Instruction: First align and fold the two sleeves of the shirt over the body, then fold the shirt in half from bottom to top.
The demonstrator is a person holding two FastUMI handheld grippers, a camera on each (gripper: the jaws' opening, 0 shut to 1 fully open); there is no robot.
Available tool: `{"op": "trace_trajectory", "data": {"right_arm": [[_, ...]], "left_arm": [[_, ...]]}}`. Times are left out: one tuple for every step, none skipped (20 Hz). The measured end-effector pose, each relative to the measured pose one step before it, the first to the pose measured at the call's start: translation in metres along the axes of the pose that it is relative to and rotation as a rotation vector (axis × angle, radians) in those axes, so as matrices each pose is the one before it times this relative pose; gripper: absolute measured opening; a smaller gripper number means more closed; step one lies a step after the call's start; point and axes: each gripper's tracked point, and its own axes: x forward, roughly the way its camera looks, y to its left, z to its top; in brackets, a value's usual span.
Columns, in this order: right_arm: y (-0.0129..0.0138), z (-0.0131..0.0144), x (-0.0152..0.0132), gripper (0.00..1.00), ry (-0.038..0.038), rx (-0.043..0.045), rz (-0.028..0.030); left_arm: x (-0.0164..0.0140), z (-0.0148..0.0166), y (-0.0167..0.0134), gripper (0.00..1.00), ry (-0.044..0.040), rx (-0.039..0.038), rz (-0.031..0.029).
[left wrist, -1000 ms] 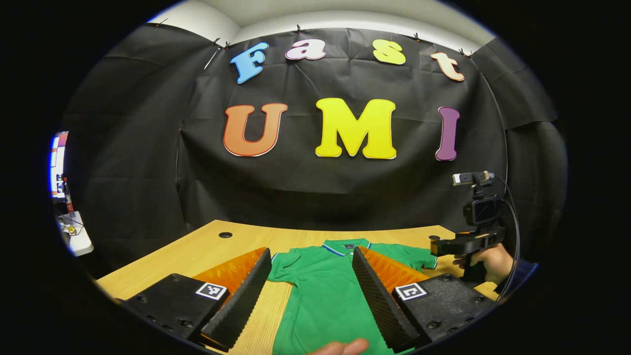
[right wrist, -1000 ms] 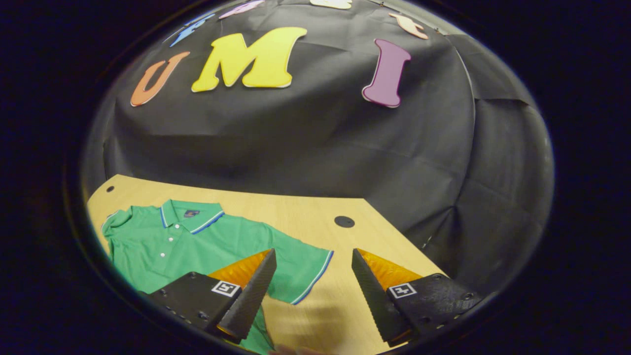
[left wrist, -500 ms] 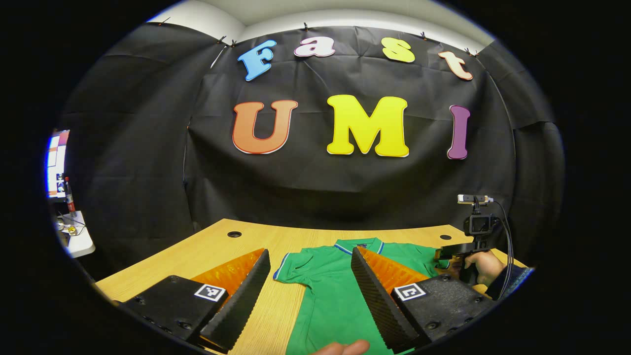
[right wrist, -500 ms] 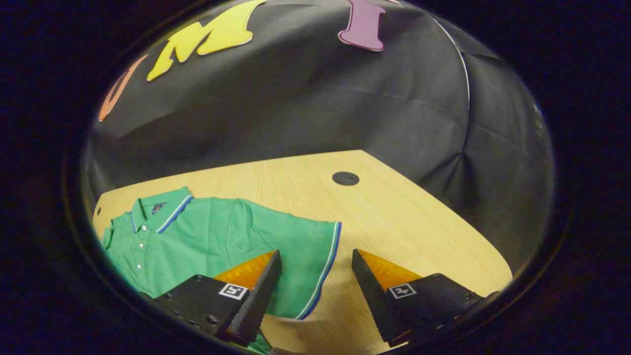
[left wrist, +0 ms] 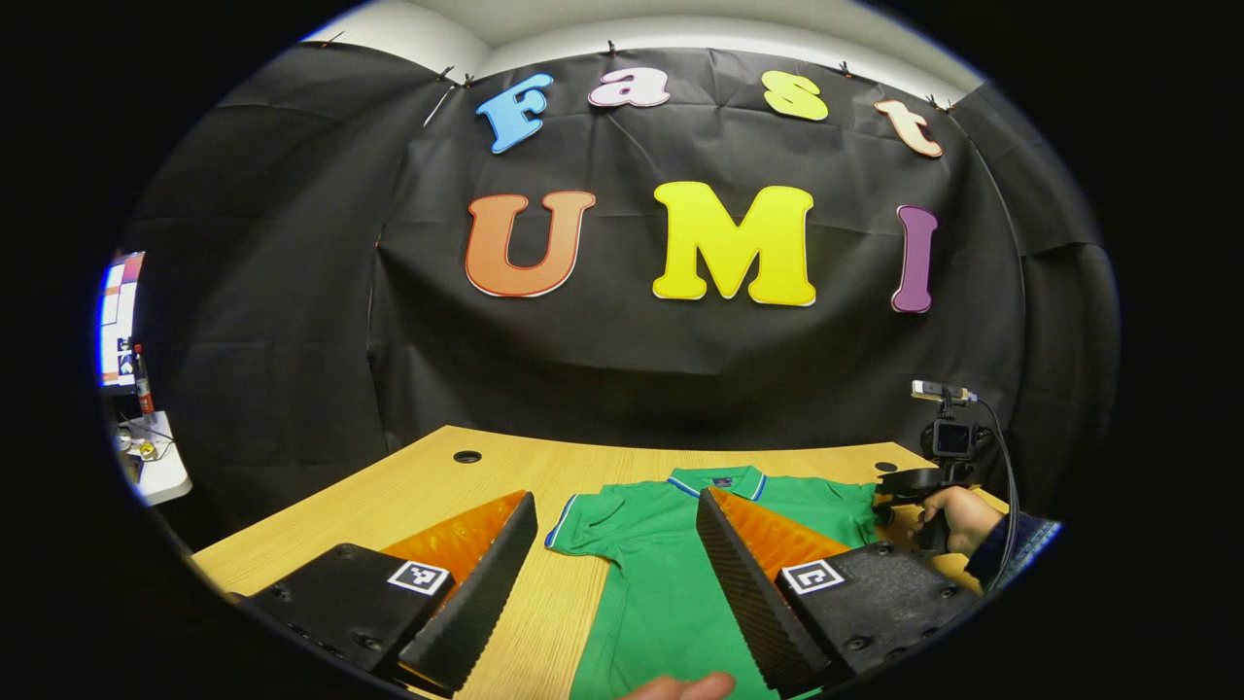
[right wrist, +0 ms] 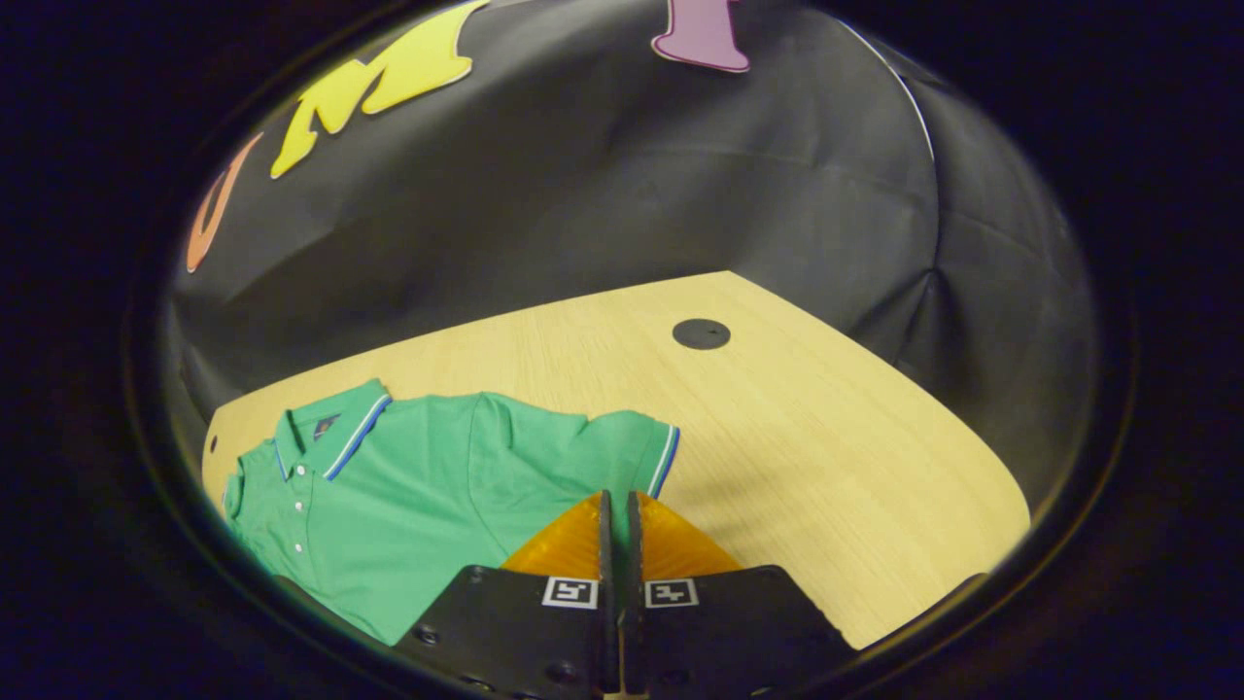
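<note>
In the left gripper view, the left gripper [left wrist: 614, 544] sits at the bottom of the frame with its fingers spread wide, above a green polo shirt [left wrist: 671, 574] lying flat on a wooden table [left wrist: 408, 496]. At right, a hand [left wrist: 957, 517] holds the right gripper [left wrist: 889, 496] by the shirt's far sleeve. In the right gripper view, the right gripper [right wrist: 615, 515] is pinched closed on that sleeve [right wrist: 622, 447].

shirt [left wrist: 661, 583] hem: cut off | sleeve [right wrist: 622, 457] grip: hidden behind gripper [right wrist: 614, 506]

Left gripper [left wrist: 614, 544] fingers spread, right gripper [right wrist: 616, 510] fingers closed
</note>
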Motion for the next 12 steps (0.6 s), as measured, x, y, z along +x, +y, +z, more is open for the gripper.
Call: {"op": "trace_trajectory", "data": {"right_arm": [[-0.00357,0.00294,-0.00038,0.02,-0.01451,-0.04504,-0.01936],[0.00296,0.00509,-0.00248,0.03,-0.02182,-0.0351,-0.00251],[0.00366,0.00724,-0.00332,0.03,-0.02283,-0.02601,0.00663],[0.00274,0.00503,-0.00198,0.03,-0.0193,-0.02125,-0.00698],[0.00135,0.00685,-0.00303,0.03,-0.0194,-0.01814,-0.00193],[0.00362,0.00566,-0.00418,0.03,-0.02051,-0.01967,0.00808],[0.00394,0.00782,-0.00399,0.03,-0.02417,-0.02593,0.00686],[0.00354,0.00483,-0.00328,0.03,-0.02194,-0.03213,0.00591],[0.00677,0.00474,-0.00197,0.0,-0.00971,-0.01517,0.01527],[0.0072,0.00207,-0.00539,0.0,-0.00205,-0.00512,0.01714],[0.00724,0.00249,-0.00357,0.0,0.00147,0.00683,0.01616],[0.00859,0.00189,-0.00253,0.0,-0.00156,0.00945,0.02221]], "left_arm": [[0.00057,-0.0014,-0.00002,1.0,0.00651,-0.00327,-0.00275],[0.00047,-0.00187,0.00057,1.0,0.00742,-0.00211,0.00136],[0.00055,-0.00136,0.00157,1.0,0.00542,-0.00079,0.00411],[0.00021,-0.00099,0.00163,1.0,0.00344,-0.00012,0.00608],[-0.00021,0.00295,0.00391,1.0,-0.01101,-0.00357,0.01386],[-0.00007,0.00468,0.00287,1.0,-0.01788,-0.00362,0.01257],[-0.00009,0.0022,0.00005,1.0,-0.00835,0.00185,0.00276],[-0.00008,-0.00234,-0.00161,1.0,0.00155,0.00324,-0.0067],[0.00034,-0.00104,-0.00152,1.0,0.0033,-0.00028,-0.00804],[0.00063,-0.00079,0.00055,1.0,0.00276,-0.00268,-0.00048],[0.00071,-0.00038,0.00121,1.0,0.00415,-0.00132,0.00465],[0.00025,-0.00214,0.00067,1.0,0.00599,-0.0004,0.0016]]}}
